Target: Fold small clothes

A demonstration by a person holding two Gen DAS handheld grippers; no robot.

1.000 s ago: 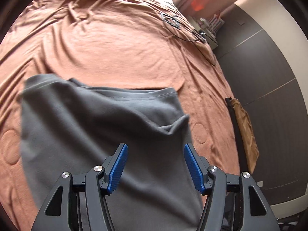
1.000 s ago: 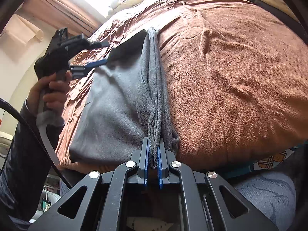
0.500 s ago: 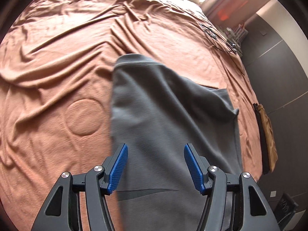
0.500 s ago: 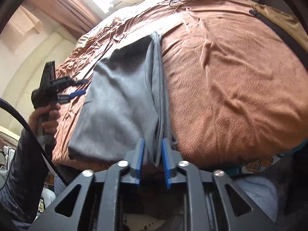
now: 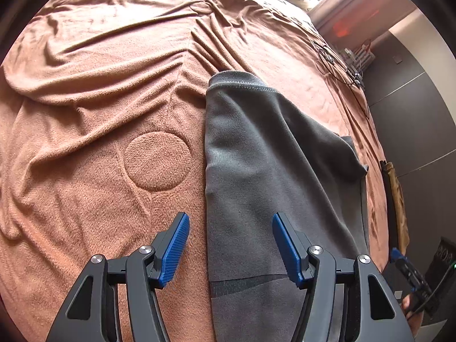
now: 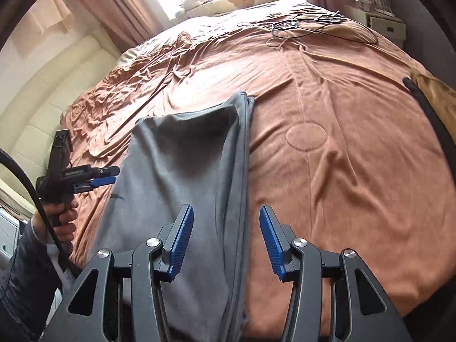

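Both claws stand with their jaws apart and nothing pinched: the left gripper (image 5: 230,245), at the bottom centre of its own view, holds its ribbed blue pads wide above the near end of the grey fleece garment (image 5: 270,171), and the right gripper (image 6: 226,242), low in its view, is opening, its pads clear of the cloth, with the garment's folded edge lying beneath the gap. The garment lies flat on the rust-brown plush bedspread (image 5: 99,99), folded lengthwise into a long narrow strip. In the left view its long axis runs from the bottom centre up to the middle of the frame, where a stitched hem ends it; a darker band crosses it low down between the pads. In the right view the same strip runs from the bottom centre toward the upper middle, its right edge a stack of doubled layers forming thin ridges. The fleece looks soft and matte, the bedspread nappy and creased, with an embossed circle (image 5: 158,161) left of the garment. At the left edge of the right view a hand (image 6: 61,219) in a dark sleeve grips the left gripper's handle, its jaws pointing toward the strip's left edge.
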